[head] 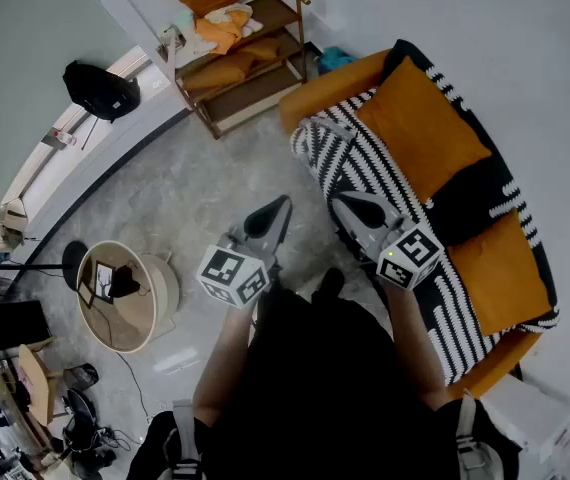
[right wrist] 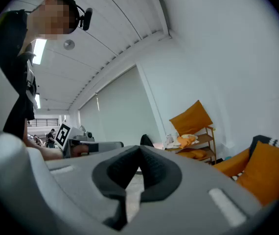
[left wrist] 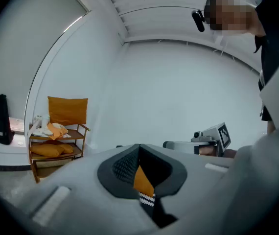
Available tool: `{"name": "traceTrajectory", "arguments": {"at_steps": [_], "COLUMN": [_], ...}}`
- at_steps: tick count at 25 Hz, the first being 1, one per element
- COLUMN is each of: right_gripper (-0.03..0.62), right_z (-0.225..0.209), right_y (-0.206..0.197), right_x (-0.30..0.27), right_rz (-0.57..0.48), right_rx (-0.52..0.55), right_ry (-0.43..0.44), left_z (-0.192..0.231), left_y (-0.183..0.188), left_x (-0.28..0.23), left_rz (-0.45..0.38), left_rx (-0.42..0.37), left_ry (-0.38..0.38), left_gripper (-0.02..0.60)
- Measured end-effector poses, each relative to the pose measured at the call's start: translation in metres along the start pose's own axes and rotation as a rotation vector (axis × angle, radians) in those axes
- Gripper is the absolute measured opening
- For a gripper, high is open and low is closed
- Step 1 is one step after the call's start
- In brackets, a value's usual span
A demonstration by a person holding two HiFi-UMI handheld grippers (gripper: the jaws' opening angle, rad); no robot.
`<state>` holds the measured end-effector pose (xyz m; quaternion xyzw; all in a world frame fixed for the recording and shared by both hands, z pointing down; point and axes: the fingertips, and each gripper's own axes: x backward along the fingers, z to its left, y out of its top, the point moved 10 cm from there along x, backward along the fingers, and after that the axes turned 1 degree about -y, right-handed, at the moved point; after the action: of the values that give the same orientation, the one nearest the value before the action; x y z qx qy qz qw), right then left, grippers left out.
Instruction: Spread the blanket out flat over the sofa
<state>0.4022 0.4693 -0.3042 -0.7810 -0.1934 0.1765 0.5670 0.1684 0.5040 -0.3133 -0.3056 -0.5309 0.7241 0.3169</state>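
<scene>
The black-and-white striped blanket [head: 350,158] lies draped over the orange sofa [head: 330,86], reaching from the far arm along the seat and back. Two orange cushions [head: 420,128] sit on top of it. My left gripper [head: 281,202] is held in the air in front of the sofa, its jaws shut and empty. Beside it, my right gripper [head: 338,199] hovers just off the blanket's front edge, also shut on nothing. In the left gripper view the closed jaws [left wrist: 139,147] leave a slit that shows a bit of striped blanket [left wrist: 147,199]. The right gripper view shows its jaws [right wrist: 140,149] closed.
A wooden shelf [head: 245,58] with orange cushions and cloths stands against the far wall. A round side table [head: 125,298] is on the floor to the left, with a black bag [head: 100,90] on the ledge behind it. The person's dark clothing fills the lower middle.
</scene>
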Motion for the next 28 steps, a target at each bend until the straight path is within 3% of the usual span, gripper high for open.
{"name": "traceTrajectory", "arguments": {"at_steps": [6,10,18,28], "right_gripper": [0.003,0.003,0.003,0.003], "right_z": [0.007,0.009,-0.003,-0.030], "right_y": [-0.004,-0.011,-0.024,-0.037], "right_x": [0.014,0.022,0.034,0.006], "right_rz": [0.000,-0.011,0.020,0.084], "right_rx": [0.010,-0.044,-0.018,-0.064], "right_ry": [-0.021,-0.008,-0.033,-0.067], "left_z": [-0.013,-0.022,-0.029,0.015], "left_y": [-0.005,-0.011,-0.015,-0.024], "left_x": [0.002,0.002,-0.004,-0.009], "left_rz": [0.013,0.035,0.039,0.107], "left_rx": [-0.003,-0.015,-0.010,0.048], "left_ry": [-0.007,-0.002,0.009,0.078], "left_gripper": [0.011,0.011,0.011,0.011]}}
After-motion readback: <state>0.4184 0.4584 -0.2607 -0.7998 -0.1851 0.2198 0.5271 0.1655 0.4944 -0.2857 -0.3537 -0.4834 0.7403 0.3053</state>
